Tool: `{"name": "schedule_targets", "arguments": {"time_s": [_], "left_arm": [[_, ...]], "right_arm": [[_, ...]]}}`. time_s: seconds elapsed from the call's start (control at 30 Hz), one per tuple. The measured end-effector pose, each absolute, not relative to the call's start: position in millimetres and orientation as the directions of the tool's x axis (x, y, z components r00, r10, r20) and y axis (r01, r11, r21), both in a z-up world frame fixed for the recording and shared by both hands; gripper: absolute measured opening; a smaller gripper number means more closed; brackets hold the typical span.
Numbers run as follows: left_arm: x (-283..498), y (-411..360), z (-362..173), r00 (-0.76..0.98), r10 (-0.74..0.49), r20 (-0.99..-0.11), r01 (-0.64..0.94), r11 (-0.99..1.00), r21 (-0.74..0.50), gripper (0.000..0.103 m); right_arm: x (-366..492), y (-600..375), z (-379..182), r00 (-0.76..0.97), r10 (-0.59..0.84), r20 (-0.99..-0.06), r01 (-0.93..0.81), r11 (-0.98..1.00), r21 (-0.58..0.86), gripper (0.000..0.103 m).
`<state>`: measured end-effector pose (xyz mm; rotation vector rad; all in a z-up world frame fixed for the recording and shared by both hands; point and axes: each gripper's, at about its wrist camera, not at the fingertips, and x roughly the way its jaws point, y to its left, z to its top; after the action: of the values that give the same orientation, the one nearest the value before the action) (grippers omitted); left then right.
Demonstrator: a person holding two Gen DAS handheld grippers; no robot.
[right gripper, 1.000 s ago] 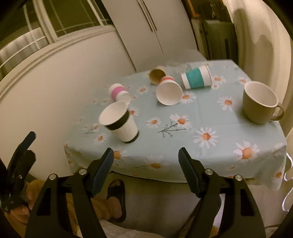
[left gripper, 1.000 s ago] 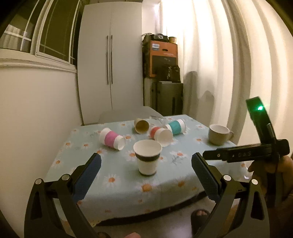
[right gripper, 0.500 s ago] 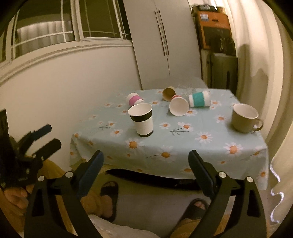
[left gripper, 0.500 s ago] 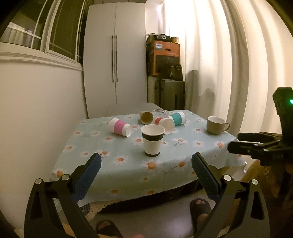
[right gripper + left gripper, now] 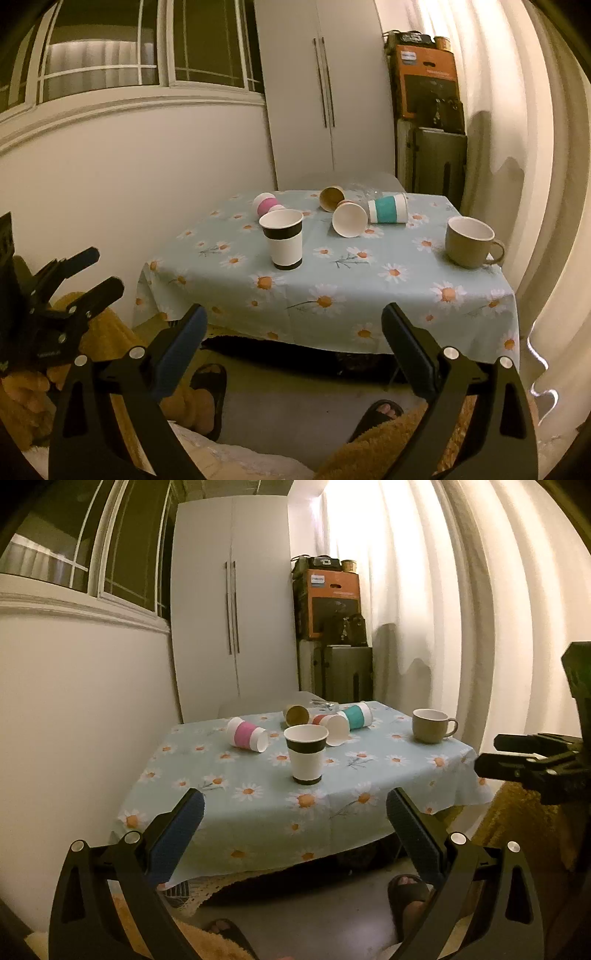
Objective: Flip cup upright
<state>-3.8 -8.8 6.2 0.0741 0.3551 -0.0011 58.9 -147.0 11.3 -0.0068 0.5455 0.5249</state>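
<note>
A white paper cup with a black band (image 5: 306, 755) stands upright near the middle of the table; it also shows in the right wrist view (image 5: 283, 239). A pink-banded cup (image 5: 246, 734), a teal-banded cup (image 5: 354, 716), a red-banded cup (image 5: 332, 728) and a brown cup (image 5: 296, 714) lie on their sides behind it. My left gripper (image 5: 295, 830) is open and empty, held back from the table's front edge. My right gripper (image 5: 291, 349) is open and empty, also off the table.
A beige mug (image 5: 469, 242) stands upright at the table's right side. The table has a daisy-print cloth (image 5: 258, 812). A white wardrobe (image 5: 232, 627), stacked boxes (image 5: 328, 605) and curtains stand behind. The person's sandalled feet (image 5: 207, 387) are below.
Both grippers have pulled back and away from the table, so it looks smaller and farther. The black-banded cup stays upright where it was. Both grippers stay open.
</note>
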Motion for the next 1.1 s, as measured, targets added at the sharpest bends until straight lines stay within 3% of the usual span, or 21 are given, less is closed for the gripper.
{"name": "schedule_targets", "arguments": {"time_s": [1.1], "left_arm": [[-4.0,-5.8,4.7,0.936,0.01,-0.351,0.017,0.997,0.074,0.096]], "right_arm": [[59.6,-138.7,6.8,0.722,0.459,-0.518,-0.481,0.871,0.101,0.094]]}}
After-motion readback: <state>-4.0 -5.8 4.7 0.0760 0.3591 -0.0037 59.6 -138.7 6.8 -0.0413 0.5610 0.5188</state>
